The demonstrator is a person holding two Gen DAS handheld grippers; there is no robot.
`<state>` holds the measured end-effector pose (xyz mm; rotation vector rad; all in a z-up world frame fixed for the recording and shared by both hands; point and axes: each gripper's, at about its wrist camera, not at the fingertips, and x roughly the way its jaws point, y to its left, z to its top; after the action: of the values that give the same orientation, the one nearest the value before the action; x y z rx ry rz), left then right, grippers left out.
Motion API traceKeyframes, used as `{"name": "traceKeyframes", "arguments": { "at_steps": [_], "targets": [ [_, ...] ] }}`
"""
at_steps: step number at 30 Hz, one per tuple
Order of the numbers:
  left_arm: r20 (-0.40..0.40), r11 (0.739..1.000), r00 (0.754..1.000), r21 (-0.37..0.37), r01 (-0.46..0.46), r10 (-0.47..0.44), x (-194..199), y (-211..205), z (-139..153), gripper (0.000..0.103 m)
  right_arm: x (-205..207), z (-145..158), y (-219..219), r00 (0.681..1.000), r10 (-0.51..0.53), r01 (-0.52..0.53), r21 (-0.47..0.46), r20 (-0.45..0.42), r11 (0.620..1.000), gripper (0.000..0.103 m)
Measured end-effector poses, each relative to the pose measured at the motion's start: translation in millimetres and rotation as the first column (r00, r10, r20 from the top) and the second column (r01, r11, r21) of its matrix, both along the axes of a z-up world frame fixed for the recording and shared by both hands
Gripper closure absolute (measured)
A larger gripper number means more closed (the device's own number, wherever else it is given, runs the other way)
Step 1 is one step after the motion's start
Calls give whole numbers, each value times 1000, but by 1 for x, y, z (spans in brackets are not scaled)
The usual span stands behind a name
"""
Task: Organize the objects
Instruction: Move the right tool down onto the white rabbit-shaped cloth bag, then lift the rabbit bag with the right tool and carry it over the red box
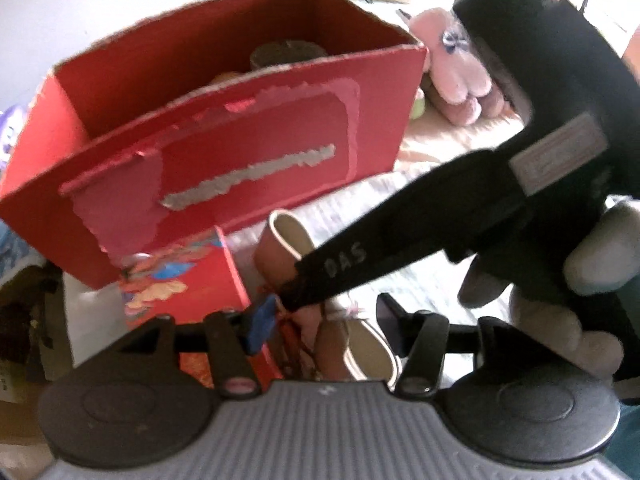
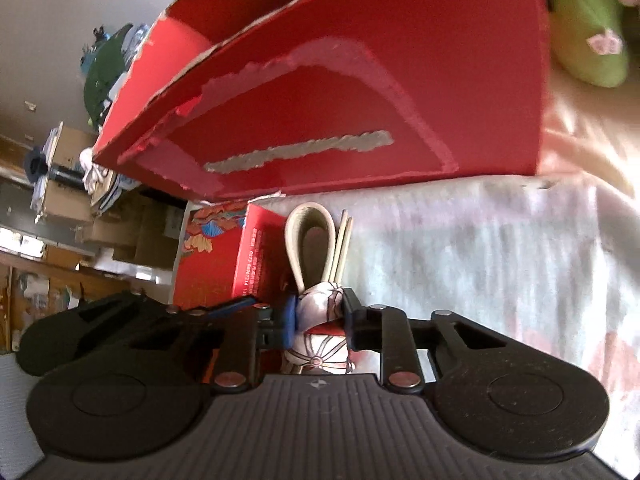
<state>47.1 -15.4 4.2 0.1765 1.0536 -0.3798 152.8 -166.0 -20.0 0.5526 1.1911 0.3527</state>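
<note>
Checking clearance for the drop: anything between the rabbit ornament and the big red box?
Nothing in the right wrist view: the ornament's looped ears point at the big red box across bare bedding; a small red box sits beside.

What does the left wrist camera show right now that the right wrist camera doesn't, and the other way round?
Left wrist only: the inside of the red box with a brown item, a pink plush toy, the right gripper reaching in from the right, and the left gripper with the doll between its fingers.

Right wrist only: a green plush, stacked cardboard boxes, and the right gripper's pads pressed on a patterned rabbit doll.

Both: the red box's torn front, the small decorated red box, and the doll's looped ears.
</note>
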Motion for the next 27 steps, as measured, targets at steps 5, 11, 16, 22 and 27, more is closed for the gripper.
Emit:
{"name": "traceKeyframes", "arguments": {
  "at_steps": [5, 11, 16, 22, 27],
  "targets": [
    [-2, 998, 998, 7, 60, -60, 3, -12, -3, 46, -10, 4, -17, 998, -63, 63, 18, -3, 998, 80],
    [-15, 990, 990, 13, 137, -137, 9, -33, -9, 56, -28, 11, -39, 988, -152, 152, 11, 14, 988, 81],
    [16, 974, 974, -4, 228, -228, 9, -54, 2, 57, -42, 29, -54, 972, -226, 227, -13, 62, 974, 81],
    [119, 933, 927, -2, 359, -356, -1, -84, 32, 57, -59, 65, -72, 936, -317, 323, -13, 153, 946, 81],
    [244, 905, 878, -4, 426, -412, 1, -96, 71, 57, -56, 106, -81, 902, -338, 354, -12, 270, 935, 81]
  ]
}}
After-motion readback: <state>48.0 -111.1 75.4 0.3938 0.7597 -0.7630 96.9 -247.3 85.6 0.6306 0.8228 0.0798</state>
